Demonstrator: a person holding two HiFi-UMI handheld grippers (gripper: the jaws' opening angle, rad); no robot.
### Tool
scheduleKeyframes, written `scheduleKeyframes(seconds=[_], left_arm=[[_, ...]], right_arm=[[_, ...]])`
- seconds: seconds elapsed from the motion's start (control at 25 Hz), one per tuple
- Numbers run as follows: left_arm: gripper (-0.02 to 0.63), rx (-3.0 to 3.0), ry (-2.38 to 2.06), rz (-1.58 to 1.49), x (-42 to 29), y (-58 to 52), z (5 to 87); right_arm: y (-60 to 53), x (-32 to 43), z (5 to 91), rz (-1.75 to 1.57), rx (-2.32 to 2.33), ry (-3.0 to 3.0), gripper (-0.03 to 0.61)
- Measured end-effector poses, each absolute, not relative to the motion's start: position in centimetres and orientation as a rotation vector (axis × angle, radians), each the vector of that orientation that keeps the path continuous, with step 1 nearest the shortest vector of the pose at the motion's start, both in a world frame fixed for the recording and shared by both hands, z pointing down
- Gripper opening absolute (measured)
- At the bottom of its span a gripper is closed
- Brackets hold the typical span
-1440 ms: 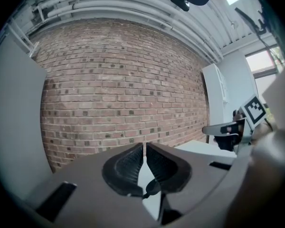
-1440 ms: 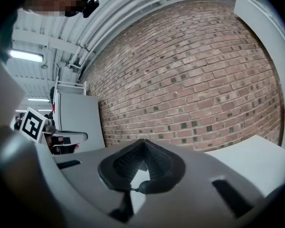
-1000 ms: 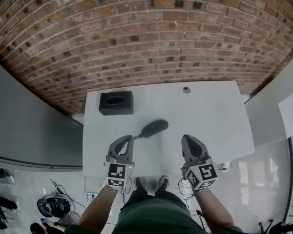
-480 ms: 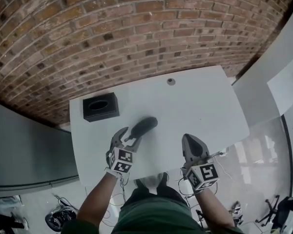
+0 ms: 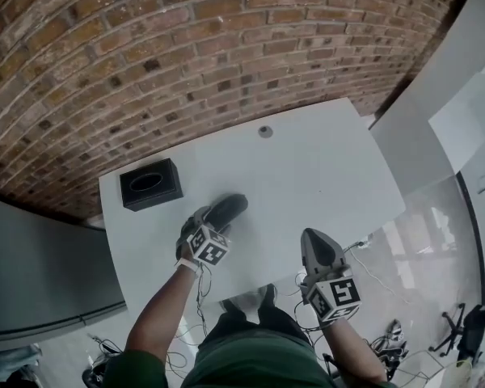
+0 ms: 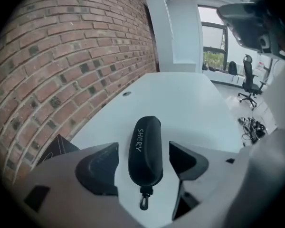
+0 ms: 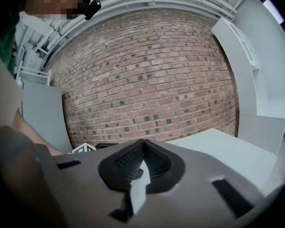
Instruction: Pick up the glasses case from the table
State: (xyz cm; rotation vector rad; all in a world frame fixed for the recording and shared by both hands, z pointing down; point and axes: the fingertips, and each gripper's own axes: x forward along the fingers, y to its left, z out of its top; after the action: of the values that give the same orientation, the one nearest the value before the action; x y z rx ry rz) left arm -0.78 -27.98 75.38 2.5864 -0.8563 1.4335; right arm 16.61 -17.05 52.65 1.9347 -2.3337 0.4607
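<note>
Table [image 5: 331, 176], one: white, bare across its right half to the far edge. Glasses case [image 6: 145, 144], one: black, lying front left between the jaws of my left gripper [image 6: 143, 161], which have just been opening and stand spread, clear of it. Box [image 5: 150, 184], one: far-left corner. My right gripper [image 7: 140, 163]: jaws pressed together, at the near edge.

Brick wall [image 5: 186, 39], red-brown with pale mortar, is running along the far edge of the white worktop [image 5: 331, 176]. Grey panel [image 5: 40, 265] is standing at the left, white wall panels [image 5: 453, 63] at the right. Pale glossy floor [image 5: 424, 241] is reflecting light; loose cables [image 5: 384, 285] are lying on it. In the left gripper view, daylight is coming through a window [image 6: 213, 46], with a black office chair [image 6: 249, 84] standing near it.
</note>
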Motion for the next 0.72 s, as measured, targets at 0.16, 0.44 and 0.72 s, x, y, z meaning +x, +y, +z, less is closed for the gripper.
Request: scheduleKeyframes(seconds=[0.16,0.44,0.72], left_arm=[[0.331,2.548,-0.789,1.538,0.0,-28.4,77.7],[0.331,2.488,-0.714,1.787,0.3,-29.2,81.3],[0.325,2.456,-0.722,1.809,0.1,-29.2,81.9]], right_arm=[[-16.2,17.7,53.0,0.480,1.970,-2.281,0.002],[-15.5,18.8,53.2,0.494,2.006,-2.229,0.002],[-15.3,19.4,53.5,0.468,2.009,-2.233,0.002]])
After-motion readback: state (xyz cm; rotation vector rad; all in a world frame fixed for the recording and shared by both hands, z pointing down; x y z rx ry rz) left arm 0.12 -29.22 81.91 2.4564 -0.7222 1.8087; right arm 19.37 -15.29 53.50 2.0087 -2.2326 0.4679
